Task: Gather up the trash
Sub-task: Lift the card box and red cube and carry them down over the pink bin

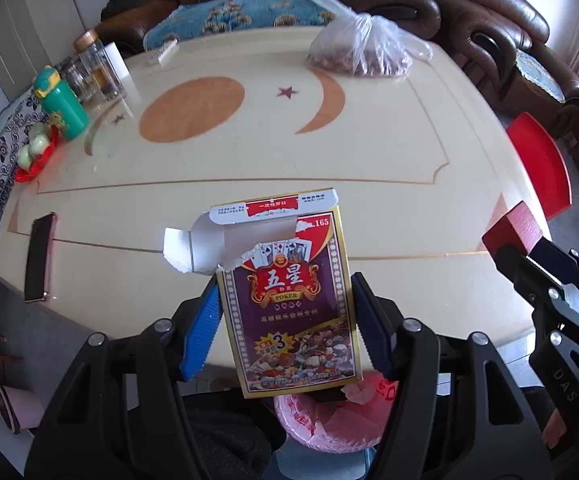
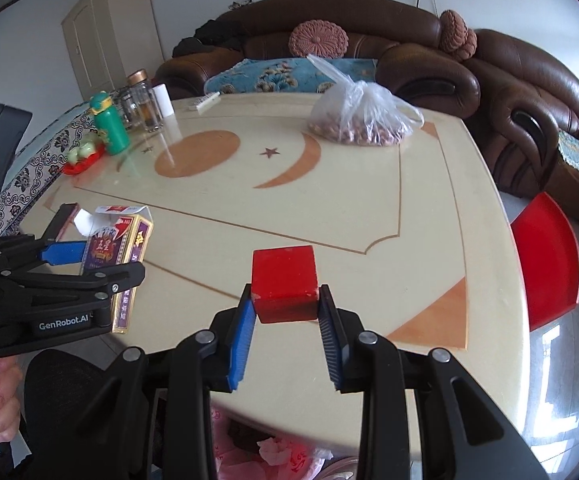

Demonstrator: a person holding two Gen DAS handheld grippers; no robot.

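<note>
A cream bench with an inlaid orange disc, crescent and small star is seen in both views. A knotted clear plastic bag of brownish nuts or the like is set near its far edge. At the left side a green bottle is stood beside some glass jars, with a red dish of pale green items just in front. A dark phone is laid flat near the left edge. A brown leather sofa with pink round cushions is wrapped around the back, and a red stool is parked at the right.
</note>
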